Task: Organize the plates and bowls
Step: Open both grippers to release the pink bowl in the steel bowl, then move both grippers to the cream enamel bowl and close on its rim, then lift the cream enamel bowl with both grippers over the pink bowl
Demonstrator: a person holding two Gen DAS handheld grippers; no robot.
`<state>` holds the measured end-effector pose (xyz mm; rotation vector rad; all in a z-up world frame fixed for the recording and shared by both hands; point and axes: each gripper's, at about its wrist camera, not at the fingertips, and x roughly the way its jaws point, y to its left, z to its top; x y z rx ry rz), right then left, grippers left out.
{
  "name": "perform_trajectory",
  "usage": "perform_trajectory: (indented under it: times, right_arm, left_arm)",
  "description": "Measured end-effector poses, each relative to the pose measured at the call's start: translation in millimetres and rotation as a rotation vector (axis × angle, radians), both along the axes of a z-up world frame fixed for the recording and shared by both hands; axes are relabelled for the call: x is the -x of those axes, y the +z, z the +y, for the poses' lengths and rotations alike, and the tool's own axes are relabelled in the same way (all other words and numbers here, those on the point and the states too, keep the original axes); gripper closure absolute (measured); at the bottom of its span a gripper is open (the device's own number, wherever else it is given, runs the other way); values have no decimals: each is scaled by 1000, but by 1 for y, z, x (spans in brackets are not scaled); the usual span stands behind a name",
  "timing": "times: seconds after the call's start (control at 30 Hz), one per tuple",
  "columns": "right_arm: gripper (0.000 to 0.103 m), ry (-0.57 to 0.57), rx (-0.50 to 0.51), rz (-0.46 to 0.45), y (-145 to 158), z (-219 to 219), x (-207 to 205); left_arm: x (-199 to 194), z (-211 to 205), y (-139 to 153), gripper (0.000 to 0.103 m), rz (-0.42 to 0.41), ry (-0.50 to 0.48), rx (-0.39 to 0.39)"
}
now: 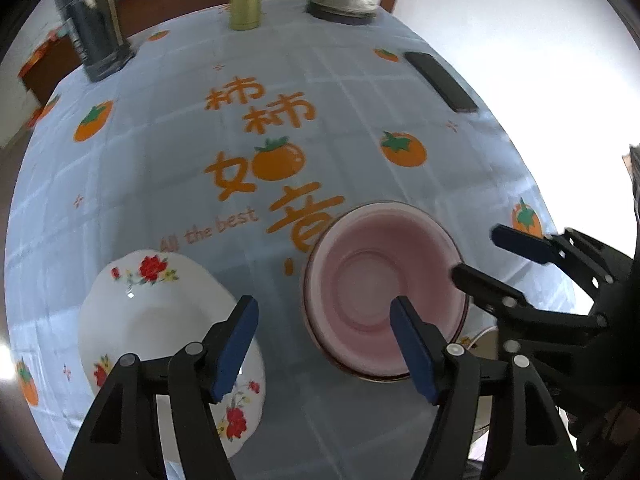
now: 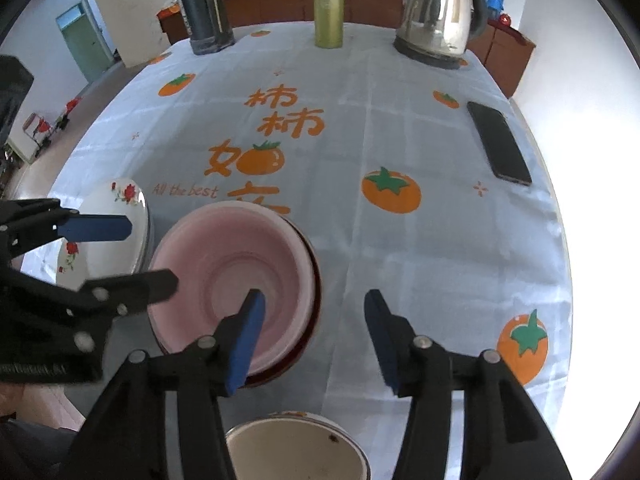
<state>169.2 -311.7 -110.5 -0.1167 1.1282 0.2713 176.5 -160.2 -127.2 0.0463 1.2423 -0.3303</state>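
Near tabletop (image 2: 400,240) front edge: pink bowl (image 2: 232,276) nested in stack; floral plate (image 1: 160,320), cream bowl (image 2: 296,448) remain loose. Left hand-held gripper (image 1: 324,344) and right hand-held gripper (image 2: 316,336) both spread, empty.

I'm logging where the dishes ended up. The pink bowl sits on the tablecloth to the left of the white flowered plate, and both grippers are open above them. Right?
Not quite. The pink bowl sits to the right of the white flowered plate, as the left wrist view shows. The rest holds: both rest on the blue persimmon-print tablecloth, with the left gripper and right gripper open above them.
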Motion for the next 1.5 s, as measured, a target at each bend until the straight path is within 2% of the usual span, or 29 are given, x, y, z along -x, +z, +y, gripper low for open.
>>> perform_trajectory:
  times: [0.17,0.37,0.57,0.63,0.7,0.77,0.83,1.1,1.17,1.3,1.5]
  right_arm:
    - [48,-35,-13,-18,9,-14,12]
    - [48,-111,-22,-15,18,-43,42]
    - [50,-149,-16,46,5,-59,82]
    - [55,-153,-13,70,-2,-61,91]
    - [62,-152,-13,95,-11,-62,99]
    - [64,-151,-17,108,-16,-62,105]
    - [68,-153,-22,114,-19,-64,110]
    - [81,-141,-32,123,-26,-66,117]
    - [82,-131,-32,127,-28,-65,117]
    - [89,-116,-37,134,-33,-62,116]
    - [92,-114,-41,140,-36,-64,118]
  left_arm:
    - [14,3,6,33,3,0,17]
    - [49,-10,13,33,-8,-74,0]
    - [72,-37,8,33,34,-165,7]
    - [79,-46,4,34,51,-190,12]
    - [84,-53,-1,42,77,-207,24]
    - [90,-60,-8,56,101,-219,26]
    - [94,-65,-16,61,131,-226,35]
    - [99,-77,-30,67,166,-219,39]
    - [98,-80,-35,76,182,-214,35]
    - [99,-80,-43,85,206,-208,32]
    - [100,-81,-43,87,196,-210,18]
